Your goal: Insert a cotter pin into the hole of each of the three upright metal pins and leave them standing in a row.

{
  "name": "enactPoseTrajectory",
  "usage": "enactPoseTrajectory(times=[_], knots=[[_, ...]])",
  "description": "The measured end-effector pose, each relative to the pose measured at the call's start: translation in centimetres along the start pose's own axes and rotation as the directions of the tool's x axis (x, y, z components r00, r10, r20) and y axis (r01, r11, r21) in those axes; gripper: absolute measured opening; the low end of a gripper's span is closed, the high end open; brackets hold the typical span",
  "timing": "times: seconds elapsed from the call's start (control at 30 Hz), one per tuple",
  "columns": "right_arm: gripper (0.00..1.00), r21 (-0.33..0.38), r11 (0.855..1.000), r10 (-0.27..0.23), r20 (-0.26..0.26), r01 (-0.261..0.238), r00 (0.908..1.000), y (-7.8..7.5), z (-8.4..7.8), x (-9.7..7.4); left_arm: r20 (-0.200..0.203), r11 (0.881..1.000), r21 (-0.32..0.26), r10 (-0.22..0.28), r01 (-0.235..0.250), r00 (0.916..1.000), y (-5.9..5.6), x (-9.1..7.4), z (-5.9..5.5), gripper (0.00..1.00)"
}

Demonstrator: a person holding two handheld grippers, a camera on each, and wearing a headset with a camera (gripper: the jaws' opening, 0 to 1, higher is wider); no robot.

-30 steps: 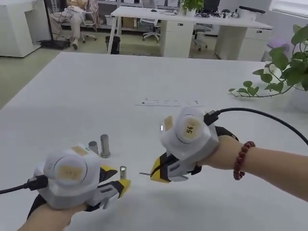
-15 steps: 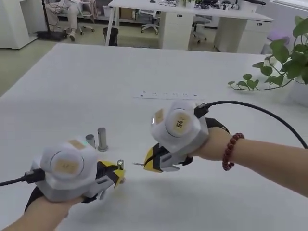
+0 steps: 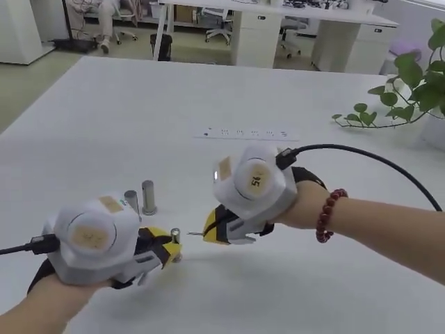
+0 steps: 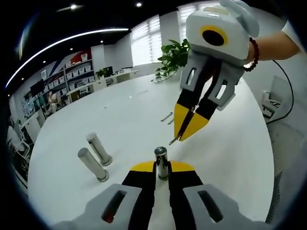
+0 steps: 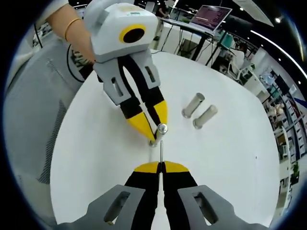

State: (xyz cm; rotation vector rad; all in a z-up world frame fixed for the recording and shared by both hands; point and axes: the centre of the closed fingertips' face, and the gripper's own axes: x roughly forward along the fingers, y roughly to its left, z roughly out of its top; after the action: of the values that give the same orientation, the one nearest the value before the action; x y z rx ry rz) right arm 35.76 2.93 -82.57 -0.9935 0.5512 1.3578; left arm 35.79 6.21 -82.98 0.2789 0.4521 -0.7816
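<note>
The left gripper (image 4: pixel 162 167) has its yellow-tipped jaws closed on a metal pin (image 4: pixel 161 160), which it holds upright on the white workbench (image 3: pixel 292 83), near the person. The pin is a short grey steel cylinder with a shiny rounded top.

The right gripper (image 5: pixel 161 166) has its jaws pinched together on a cotter pin (image 5: pixel 160 147), a thin, straight grey wire. The wire points left at the head of the held pin. Its tip is just beside that head, but whether it has entered the hole cannot be told.

A second metal pin (image 3: pixel 131 200) and a third metal pin (image 3: pixel 148 197) stand upright side by side, free of both grippers. They are left of the held one and a little farther away. They are taller plain cylinders, each with a wider foot.
</note>
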Motion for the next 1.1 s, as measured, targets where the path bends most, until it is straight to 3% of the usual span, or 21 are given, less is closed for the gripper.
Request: enactPoseTrajectory(times=[0.37, 0.7, 1.1], knots=[[0.03, -0.087, 0.996, -0.001, -0.027, -0.001, 0.9996, -0.3, 0.2, 0.5, 0.005, 0.998, 0.033, -0.054, 0.054, 0.9985, -0.2, 0.1, -0.2, 0.07], [0.03, -0.119, 0.993, 0.004, -0.024, -0.007, 0.9997, -0.5, 0.5, 0.7, 0.012, 0.997, 0.029, -0.066, 0.066, 0.9977, -0.2, 0.2, -0.3, 0.07], [0.03, -0.217, 0.976, 0.009, -0.027, -0.015, 0.9996, -0.4, 1.3, 0.8, 0.015, 0.997, 0.040, -0.072, 0.072, 0.9973, -0.3, 0.3, -0.1, 0.07]])
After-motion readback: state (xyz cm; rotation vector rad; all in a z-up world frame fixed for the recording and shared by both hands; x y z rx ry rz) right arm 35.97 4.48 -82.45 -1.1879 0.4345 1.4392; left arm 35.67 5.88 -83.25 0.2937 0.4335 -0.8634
